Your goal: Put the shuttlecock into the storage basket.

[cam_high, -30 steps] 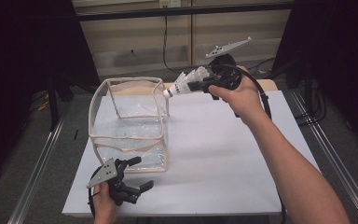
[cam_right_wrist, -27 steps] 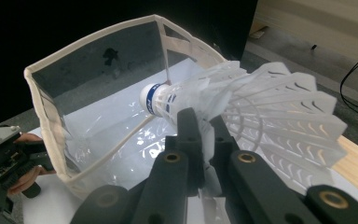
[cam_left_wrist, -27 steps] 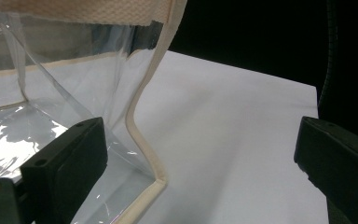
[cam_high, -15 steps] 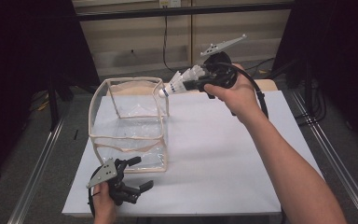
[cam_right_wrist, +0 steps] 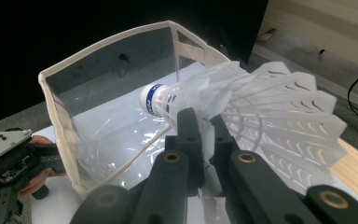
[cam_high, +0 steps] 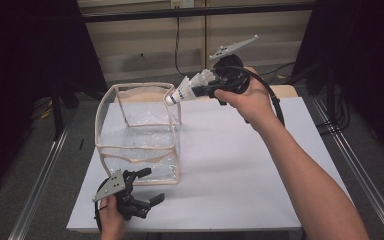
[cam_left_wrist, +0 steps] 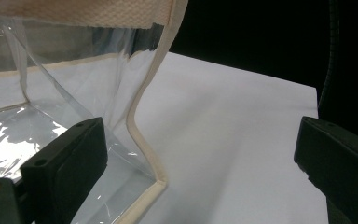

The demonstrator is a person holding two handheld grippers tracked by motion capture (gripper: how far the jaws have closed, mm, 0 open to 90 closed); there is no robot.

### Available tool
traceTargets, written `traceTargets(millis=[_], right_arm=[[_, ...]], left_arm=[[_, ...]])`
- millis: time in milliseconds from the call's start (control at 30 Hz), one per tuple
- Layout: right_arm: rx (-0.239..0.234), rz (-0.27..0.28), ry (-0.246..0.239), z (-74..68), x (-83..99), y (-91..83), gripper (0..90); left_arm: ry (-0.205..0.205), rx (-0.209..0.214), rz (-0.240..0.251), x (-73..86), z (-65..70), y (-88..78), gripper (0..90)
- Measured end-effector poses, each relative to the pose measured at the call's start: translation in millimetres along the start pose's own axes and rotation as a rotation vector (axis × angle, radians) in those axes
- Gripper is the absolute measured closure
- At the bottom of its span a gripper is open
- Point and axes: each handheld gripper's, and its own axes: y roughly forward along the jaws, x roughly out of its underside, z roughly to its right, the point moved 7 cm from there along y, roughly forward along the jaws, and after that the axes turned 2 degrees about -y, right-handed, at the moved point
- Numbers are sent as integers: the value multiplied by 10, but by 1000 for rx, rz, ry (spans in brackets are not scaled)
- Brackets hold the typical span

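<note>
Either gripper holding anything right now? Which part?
The right gripper is shut on the shuttlecock, its fingers pinching the feather skirt near the cork. The left gripper is open and holds nothing, beside the clear bag.

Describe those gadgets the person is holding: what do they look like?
Each hand grips a black two-jaw tool. The left gripper and right gripper both carry a grey three-cornered plate with small dark holes. A black cable loops from the right one. Both forearms are bare, without sleeves.
</note>
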Motion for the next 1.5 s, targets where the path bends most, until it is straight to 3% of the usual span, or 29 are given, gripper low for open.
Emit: traceTargets(millis=[1500], right_arm=[[-40,-44,-39,-138,-65,293,873]], left_arm=[[-5,6,-2,8,8,13,28]])
